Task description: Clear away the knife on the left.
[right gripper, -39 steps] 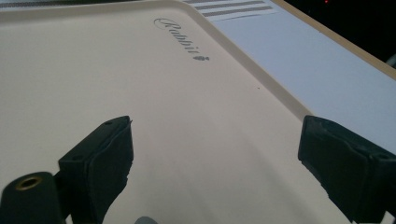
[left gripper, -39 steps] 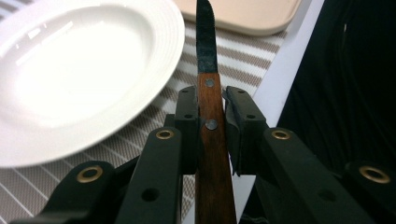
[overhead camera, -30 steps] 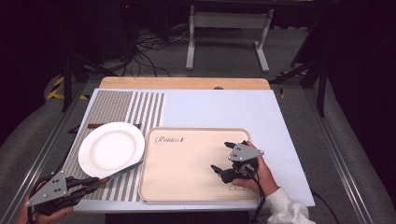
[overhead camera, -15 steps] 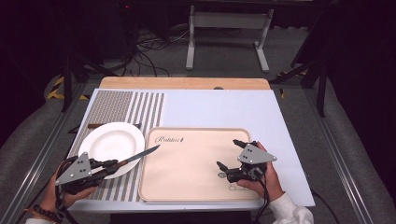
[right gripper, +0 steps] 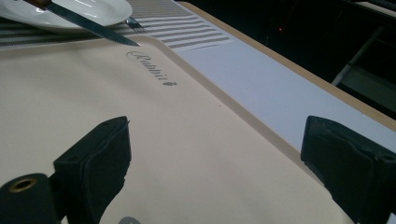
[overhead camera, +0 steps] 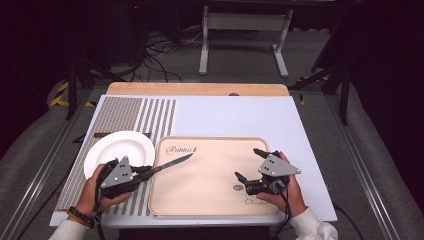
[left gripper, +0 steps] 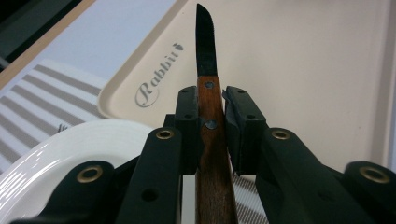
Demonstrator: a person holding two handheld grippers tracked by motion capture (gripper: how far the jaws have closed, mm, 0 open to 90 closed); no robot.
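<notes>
Since the earlier frame, knife (overhead camera: 172,163) + left gripper (overhead camera: 145,173) have shifted right, off the table's near-left corner; blade tip now over tray (overhead camera: 210,200), near its "Rabbit" print. Left jaws clamp the knife's wooden handle, blade sticking out ahead (left gripper: 206,44). Handle end sits just beside tray's left rim, over white plate (overhead camera: 112,147). Right gripper (overhead camera: 248,176) hovers over tray's right part, jaws wide, nothing between. Striped mat (overhead camera: 150,112) lies left of tray, under plate.
</notes>
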